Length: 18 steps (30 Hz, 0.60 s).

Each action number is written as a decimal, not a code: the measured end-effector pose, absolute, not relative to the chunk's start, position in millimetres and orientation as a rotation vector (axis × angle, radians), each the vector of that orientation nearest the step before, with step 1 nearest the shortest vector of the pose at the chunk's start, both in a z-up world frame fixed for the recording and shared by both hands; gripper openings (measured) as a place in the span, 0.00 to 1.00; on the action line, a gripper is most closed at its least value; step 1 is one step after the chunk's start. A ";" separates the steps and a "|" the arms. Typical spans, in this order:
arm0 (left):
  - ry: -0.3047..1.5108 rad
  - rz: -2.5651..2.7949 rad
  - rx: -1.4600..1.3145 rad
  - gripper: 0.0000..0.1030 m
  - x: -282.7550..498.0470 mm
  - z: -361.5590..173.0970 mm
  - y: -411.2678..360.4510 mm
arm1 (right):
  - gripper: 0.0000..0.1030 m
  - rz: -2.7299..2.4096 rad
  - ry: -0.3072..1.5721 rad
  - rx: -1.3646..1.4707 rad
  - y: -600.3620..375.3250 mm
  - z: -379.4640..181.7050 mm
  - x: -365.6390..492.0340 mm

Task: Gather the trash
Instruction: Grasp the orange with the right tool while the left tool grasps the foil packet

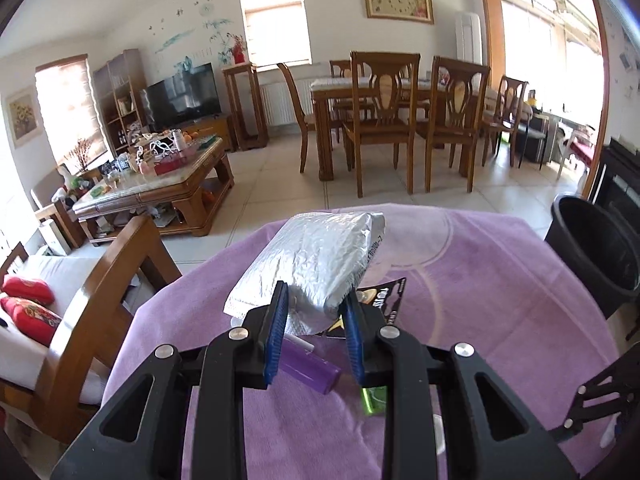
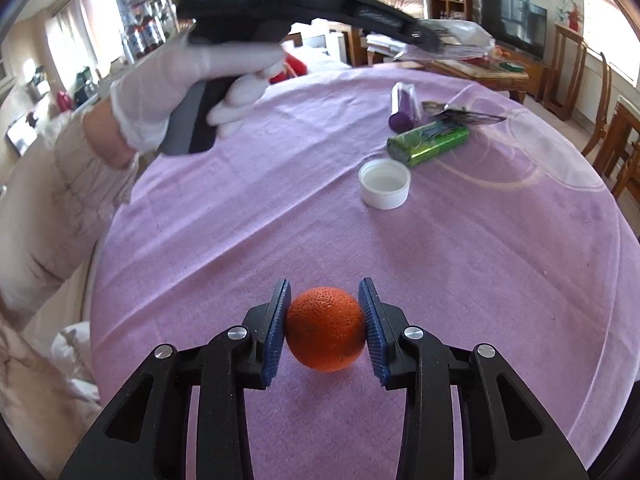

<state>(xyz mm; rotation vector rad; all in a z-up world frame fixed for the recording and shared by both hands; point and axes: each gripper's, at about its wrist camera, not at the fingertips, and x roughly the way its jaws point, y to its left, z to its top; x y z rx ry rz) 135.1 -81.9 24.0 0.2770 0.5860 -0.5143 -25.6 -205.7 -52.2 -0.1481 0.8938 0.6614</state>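
your left claw had clamped near one end of the crumpled silver foil bag, its blue pads pinching the foil, and held it clear of the purple table, probably so it could swing over to the black bin at the table's right edge. your right claw had its pads against both sides of the orange, which rested on the cloth. the purple tube, green pack and white cap lay together farther out, not yet collected. your gloved hand carried the left tool above them.
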 end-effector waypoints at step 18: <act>0.475 -0.634 0.185 0.15 38.2 75.4 -178.3 | 0.34 0.395 0.446 0.246 -383.5 35.7 -68.3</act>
